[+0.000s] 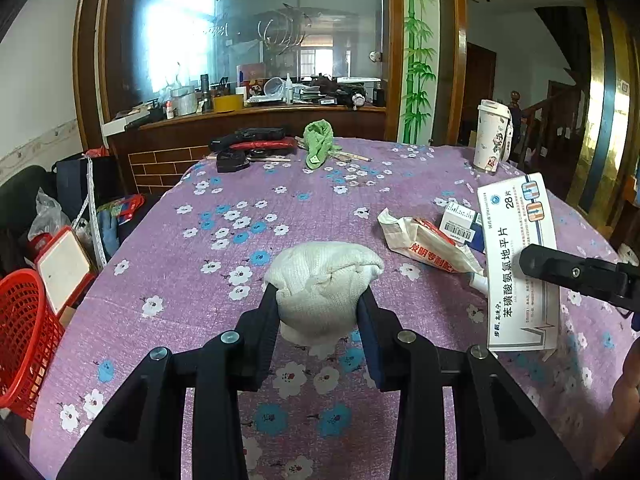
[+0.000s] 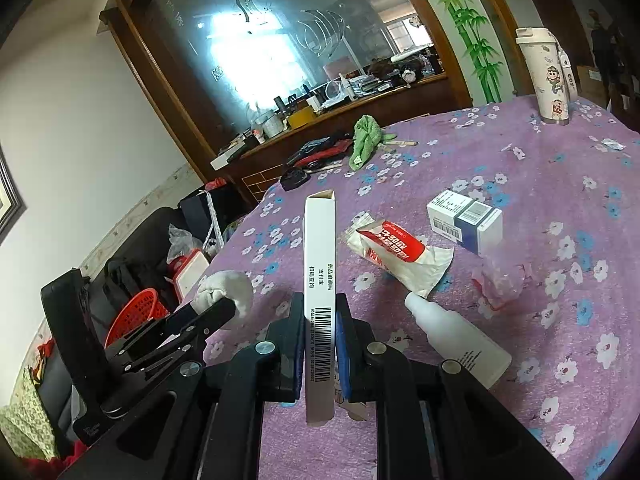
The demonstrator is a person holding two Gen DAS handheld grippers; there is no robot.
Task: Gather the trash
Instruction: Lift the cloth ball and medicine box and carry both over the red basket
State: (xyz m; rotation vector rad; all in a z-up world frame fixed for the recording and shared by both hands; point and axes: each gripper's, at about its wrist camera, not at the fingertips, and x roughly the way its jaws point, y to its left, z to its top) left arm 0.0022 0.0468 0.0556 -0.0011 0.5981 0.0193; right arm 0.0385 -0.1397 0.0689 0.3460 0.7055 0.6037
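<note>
My left gripper [image 1: 320,296] is shut on a crumpled white tissue wad [image 1: 324,276] over the purple flowered tablecloth [image 1: 280,204]; the wad also shows in the right wrist view [image 2: 226,288]. My right gripper [image 2: 319,312] is shut on a flat white medicine box [image 2: 319,264], held on edge; the box shows in the left wrist view [image 1: 518,256]. On the cloth lie a torn red-and-white wrapper [image 2: 396,250], a small blue-and-white box [image 2: 466,220], a white plastic bottle [image 2: 460,338] and a pink crumpled wrapper [image 2: 500,280].
A red plastic basket [image 1: 24,340] stands on the floor left of the table, also in the right wrist view [image 2: 136,314]. A white tumbler [image 1: 492,136], a green cloth [image 1: 318,142] and dark items [image 1: 248,146] sit at the table's far side.
</note>
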